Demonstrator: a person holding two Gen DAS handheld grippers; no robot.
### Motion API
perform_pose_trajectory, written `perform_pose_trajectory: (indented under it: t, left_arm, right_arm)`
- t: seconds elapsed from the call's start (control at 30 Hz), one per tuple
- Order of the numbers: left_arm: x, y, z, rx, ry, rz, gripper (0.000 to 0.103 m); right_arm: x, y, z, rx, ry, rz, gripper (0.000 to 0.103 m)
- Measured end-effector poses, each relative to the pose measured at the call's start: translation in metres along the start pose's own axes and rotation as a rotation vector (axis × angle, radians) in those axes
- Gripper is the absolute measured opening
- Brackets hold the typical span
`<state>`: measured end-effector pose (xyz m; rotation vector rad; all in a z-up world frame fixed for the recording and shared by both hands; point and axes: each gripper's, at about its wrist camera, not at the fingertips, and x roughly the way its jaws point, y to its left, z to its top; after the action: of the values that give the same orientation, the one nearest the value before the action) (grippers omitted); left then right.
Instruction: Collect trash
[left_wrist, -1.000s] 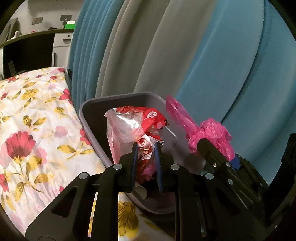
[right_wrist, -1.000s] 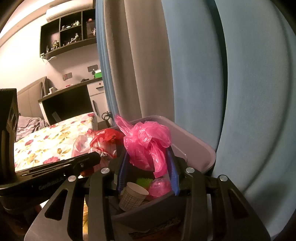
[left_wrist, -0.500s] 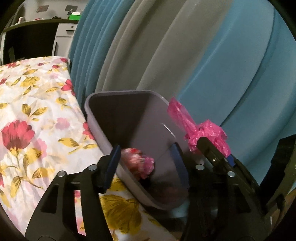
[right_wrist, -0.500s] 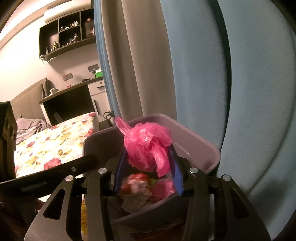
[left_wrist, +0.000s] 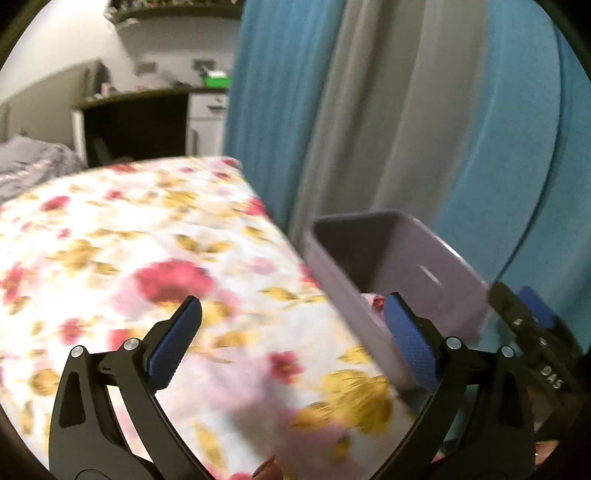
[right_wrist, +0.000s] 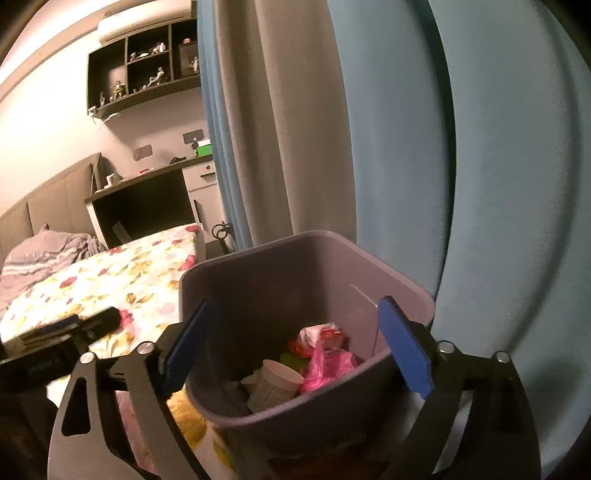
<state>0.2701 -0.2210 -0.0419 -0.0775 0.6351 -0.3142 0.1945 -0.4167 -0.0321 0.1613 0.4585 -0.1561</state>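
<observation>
A grey-purple plastic bin (right_wrist: 399, 291) stands beside the flowered bed, against the curtains. Inside it lie a pink plastic bag (right_wrist: 327, 365), a red and clear wrapper (right_wrist: 321, 336) and a paper cup (right_wrist: 275, 380). My right gripper (right_wrist: 291, 343) hangs over the bin, its jaws opening wide with nothing held between them. My left gripper (left_wrist: 295, 339) is over the bed's edge, left of the bin (left_wrist: 406, 258); its jaws are opening and nothing is between them. The right gripper's tip (left_wrist: 532, 317) shows at the right edge of the left wrist view. That view is blurred.
The bed with a flowered sheet (left_wrist: 129, 258) fills the left. Blue and grey curtains (right_wrist: 369, 129) hang right behind the bin. A dark desk (right_wrist: 147, 206) and wall shelves (right_wrist: 147, 66) stand at the back. A crumpled grey blanket (right_wrist: 40, 254) lies at the bed's far end.
Both grippers opened. The red and clear wrapper dropped from the left one and the pink bag from the right one into the bin. The left gripper then swung left over the bed.
</observation>
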Motion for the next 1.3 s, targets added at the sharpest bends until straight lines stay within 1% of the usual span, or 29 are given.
perform_pose_trajectory:
  t: [0.1,0.2,0.43,0.6,0.73,0.8,0.93,1.03,1.13,1.3]
  left_arm:
    - [-0.025,0.011,-0.006,0.022,-0.049,0.084,0.097]
    - [-0.047,0.017,-0.011,0.024,-0.075,0.130,0.097]
    - [-0.106,0.041,-0.031,-0.010,-0.102,0.153,0.097]
    - [-0.141,0.055,-0.046,-0.035,-0.123,0.196,0.097]
    - [-0.168,0.064,-0.060,-0.025,-0.131,0.242,0.097]
    - [-0.180,0.068,-0.066,-0.024,-0.138,0.248,0.097]
    - [-0.199,0.074,-0.078,-0.014,-0.132,0.265,0.097]
    - [-0.212,0.079,-0.084,-0.008,-0.141,0.281,0.097]
    - [-0.225,0.085,-0.090,-0.018,-0.157,0.292,0.097]
    - [-0.242,0.092,-0.096,-0.031,-0.185,0.317,0.097]
  right_arm:
    - [-0.014,0.009,-0.008,-0.036,0.000,-0.011,0.096]
    - [-0.026,0.019,-0.014,-0.055,-0.007,-0.005,0.097]
    - [-0.064,0.043,-0.025,-0.090,-0.021,0.007,0.097]
    - [-0.092,0.058,-0.032,-0.081,-0.030,0.025,0.097]
    - [-0.117,0.077,-0.039,-0.117,-0.055,0.025,0.097]
    - [-0.127,0.084,-0.042,-0.126,-0.062,0.041,0.097]
    - [-0.149,0.098,-0.051,-0.130,-0.068,0.061,0.097]
    - [-0.163,0.108,-0.055,-0.145,-0.084,0.066,0.097]
    - [-0.175,0.114,-0.057,-0.150,-0.104,0.057,0.097]
    - [-0.190,0.122,-0.060,-0.157,-0.125,0.067,0.097]
